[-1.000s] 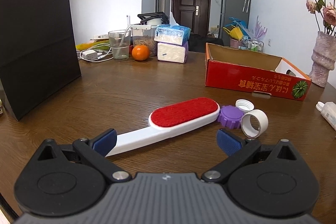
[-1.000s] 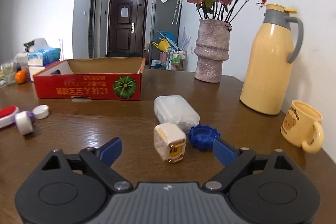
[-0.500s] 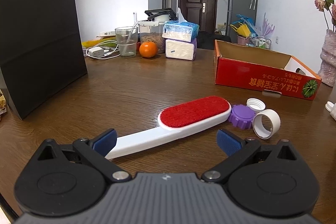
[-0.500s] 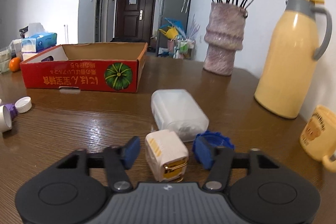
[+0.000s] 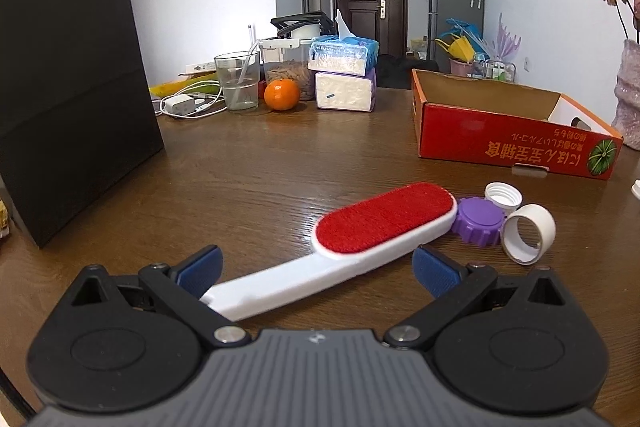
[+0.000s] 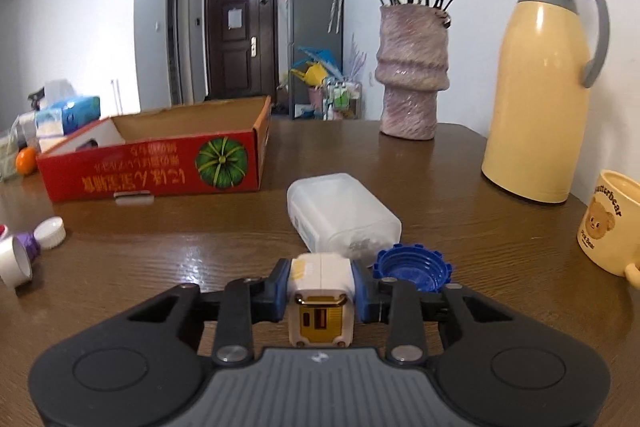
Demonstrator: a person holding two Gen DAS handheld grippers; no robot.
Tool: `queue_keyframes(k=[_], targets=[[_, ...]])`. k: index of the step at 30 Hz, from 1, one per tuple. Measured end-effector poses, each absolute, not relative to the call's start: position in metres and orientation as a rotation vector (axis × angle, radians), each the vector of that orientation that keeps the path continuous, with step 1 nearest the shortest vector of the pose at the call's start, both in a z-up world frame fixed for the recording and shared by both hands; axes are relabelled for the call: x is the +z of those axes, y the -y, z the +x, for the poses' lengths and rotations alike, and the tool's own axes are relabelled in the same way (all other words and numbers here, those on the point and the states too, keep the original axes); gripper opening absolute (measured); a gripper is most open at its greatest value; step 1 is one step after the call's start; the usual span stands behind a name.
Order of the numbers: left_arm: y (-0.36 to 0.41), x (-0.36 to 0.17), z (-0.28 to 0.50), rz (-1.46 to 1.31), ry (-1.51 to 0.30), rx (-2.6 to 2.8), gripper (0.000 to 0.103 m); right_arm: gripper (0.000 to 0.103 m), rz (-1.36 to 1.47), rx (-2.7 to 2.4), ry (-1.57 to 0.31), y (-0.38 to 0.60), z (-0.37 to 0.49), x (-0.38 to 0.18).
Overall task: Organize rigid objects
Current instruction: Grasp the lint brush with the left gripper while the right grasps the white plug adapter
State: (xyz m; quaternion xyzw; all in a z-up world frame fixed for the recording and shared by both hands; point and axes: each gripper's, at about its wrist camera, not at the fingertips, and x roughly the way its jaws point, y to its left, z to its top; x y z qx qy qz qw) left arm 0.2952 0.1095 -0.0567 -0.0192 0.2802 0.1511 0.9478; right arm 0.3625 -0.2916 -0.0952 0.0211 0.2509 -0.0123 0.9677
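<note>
The right gripper (image 6: 321, 285) has just closed its blue pads on the small white-and-gold cube charger (image 6: 321, 297), which sits low over the brown wooden table (image 6: 500, 239), perhaps touching it, just in front of the clear plastic box (image 6: 340, 213). The left gripper (image 5: 316, 267) stands wide open astride the white lint brush with a red pad (image 5: 352, 239).

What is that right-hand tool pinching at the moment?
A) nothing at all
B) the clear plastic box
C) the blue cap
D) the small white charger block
D: the right gripper has just closed its jaws against both sides of the small white charger block, while the blue cap lies beside it, untouched.
</note>
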Motion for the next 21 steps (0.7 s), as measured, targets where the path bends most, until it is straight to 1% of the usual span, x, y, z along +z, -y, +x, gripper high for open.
queue_keyframes(k=[12,18,21], targets=[[-0.129,-0.065,0.338,0.005,-0.644,0.114,0.103,0.031,0.038,-0.054,-0.450,0.273,0.348,-0.091],[-0.126,-0.077,0.369,0.033,-0.713,0.045,0.103,0.031,0.029,-0.061,-0.452,0.268,0.348,-0.090],[-0.133,-0.087,0.383,-0.001,-0.761,0.037,0.103,0.031,0.034,-0.061,-0.454,0.268,0.348,-0.090]])
